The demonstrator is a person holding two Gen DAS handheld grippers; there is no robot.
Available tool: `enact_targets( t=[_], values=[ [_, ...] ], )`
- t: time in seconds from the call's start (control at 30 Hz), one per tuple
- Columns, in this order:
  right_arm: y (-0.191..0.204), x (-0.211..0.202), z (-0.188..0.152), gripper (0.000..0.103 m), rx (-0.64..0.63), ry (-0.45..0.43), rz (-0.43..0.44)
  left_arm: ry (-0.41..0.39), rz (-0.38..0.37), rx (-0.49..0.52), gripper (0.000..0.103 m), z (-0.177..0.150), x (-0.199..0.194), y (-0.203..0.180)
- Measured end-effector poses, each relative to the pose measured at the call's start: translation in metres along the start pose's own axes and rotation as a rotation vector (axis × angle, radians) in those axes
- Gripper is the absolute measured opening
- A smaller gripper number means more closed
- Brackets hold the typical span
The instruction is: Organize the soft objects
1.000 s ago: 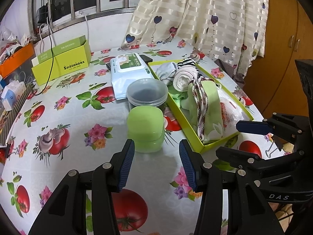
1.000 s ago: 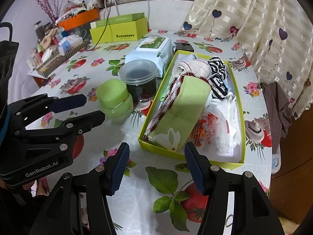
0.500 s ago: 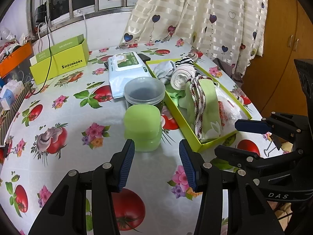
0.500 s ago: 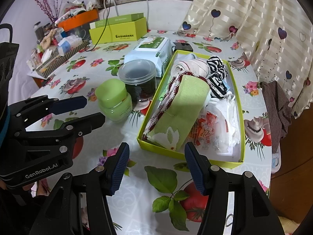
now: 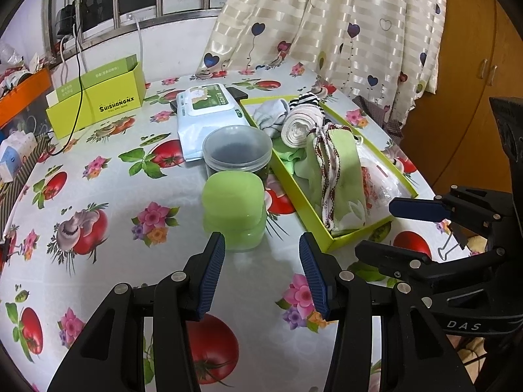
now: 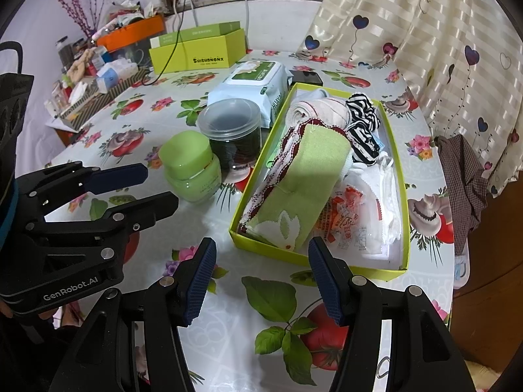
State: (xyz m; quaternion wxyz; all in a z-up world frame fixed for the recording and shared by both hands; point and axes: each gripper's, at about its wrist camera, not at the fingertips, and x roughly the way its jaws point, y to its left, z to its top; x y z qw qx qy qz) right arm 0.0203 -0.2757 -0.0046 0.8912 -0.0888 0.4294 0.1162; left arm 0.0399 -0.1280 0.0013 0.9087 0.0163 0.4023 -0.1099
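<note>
A yellow-green box [image 6: 404,196] [image 5: 313,225] on the flowered tablecloth holds soft things: a green towel with a dark red trim [image 6: 307,176] [image 5: 340,176], a rolled white cloth [image 6: 318,111] [image 5: 299,127], a black-and-white striped cloth [image 6: 364,127], a grey sock [image 5: 271,114] and a clear plastic packet [image 6: 349,219]. My right gripper [image 6: 261,258] is open and empty just before the box's near end. Open and empty too, my left gripper [image 5: 261,254] hovers in front of a green jar [image 5: 233,209] [image 6: 191,170], left of the box.
A clear lidded tub [image 5: 237,150] stands behind the green jar, and a pack of wet wipes [image 5: 209,114] lies behind that. A lime carton [image 5: 94,101] stands at the back left. Clutter lines the left edge [image 6: 91,75]. A checked cloth [image 6: 464,176] hangs over the right table edge.
</note>
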Motion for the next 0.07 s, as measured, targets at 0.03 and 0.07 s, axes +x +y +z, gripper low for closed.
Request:
enact_targets(
  t=[0.03, 0.07],
  values=[
    [0.0002, -0.0008, 0.0, 0.059, -0.001, 0.001, -0.001, -0.001, 0.0, 0.001, 0.049, 0.0001, -0.0002, 0.0001],
    [-0.0001, -0.0001, -0.0001, 0.059, 0.0, 0.001, -0.002, -0.001, 0.001, 0.001, 0.049, 0.0, -0.0004, 0.0]
  ],
)
